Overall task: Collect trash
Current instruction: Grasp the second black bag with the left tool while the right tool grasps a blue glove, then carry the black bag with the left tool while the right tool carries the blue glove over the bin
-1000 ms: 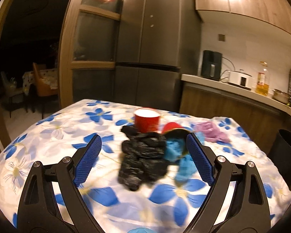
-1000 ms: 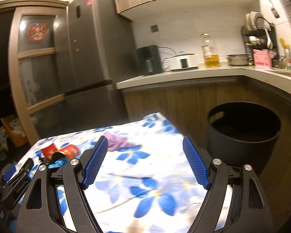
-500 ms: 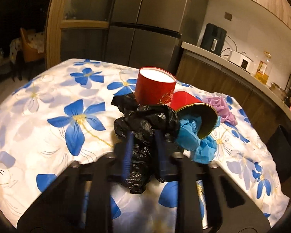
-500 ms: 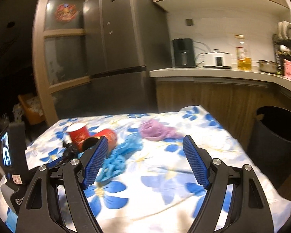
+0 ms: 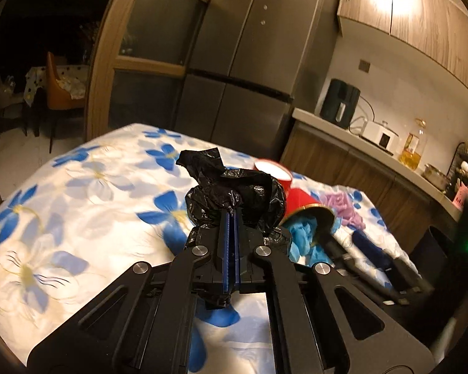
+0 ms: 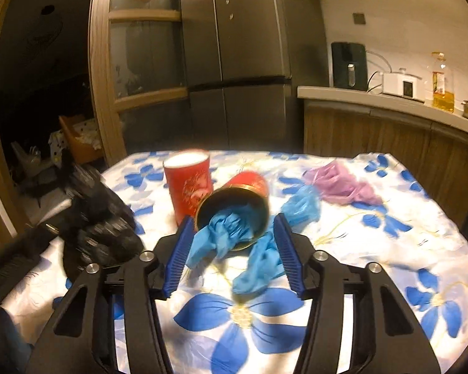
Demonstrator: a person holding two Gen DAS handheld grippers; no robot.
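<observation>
A crumpled black plastic bag (image 5: 234, 193) is pinched in my left gripper (image 5: 232, 218), whose jaws are shut on it above the flowered tablecloth (image 5: 78, 202). The same black bag (image 6: 99, 227) shows blurred at the left of the right wrist view. My right gripper (image 6: 234, 240) is low over the table with its jaws closing. Between them lie a tipped red cup (image 6: 243, 190) and the blue plastic (image 6: 227, 233) spilling from it, and the pads (image 6: 179, 249) stand just clear of the cup. An upright red cup (image 6: 188, 184) stands behind it.
A purple plastic wad (image 6: 340, 184) lies further right on the cloth, with another blue wad (image 6: 302, 205) beside it. A dark bin (image 5: 433, 243) stands off the table's right end. A fridge (image 6: 234, 56) and a counter (image 6: 390, 103) are behind.
My left gripper shut on the black bag and drew it up off the pile. My right gripper swung left from the bin side to the tipped cup, dropped lower, and its jaws narrowed.
</observation>
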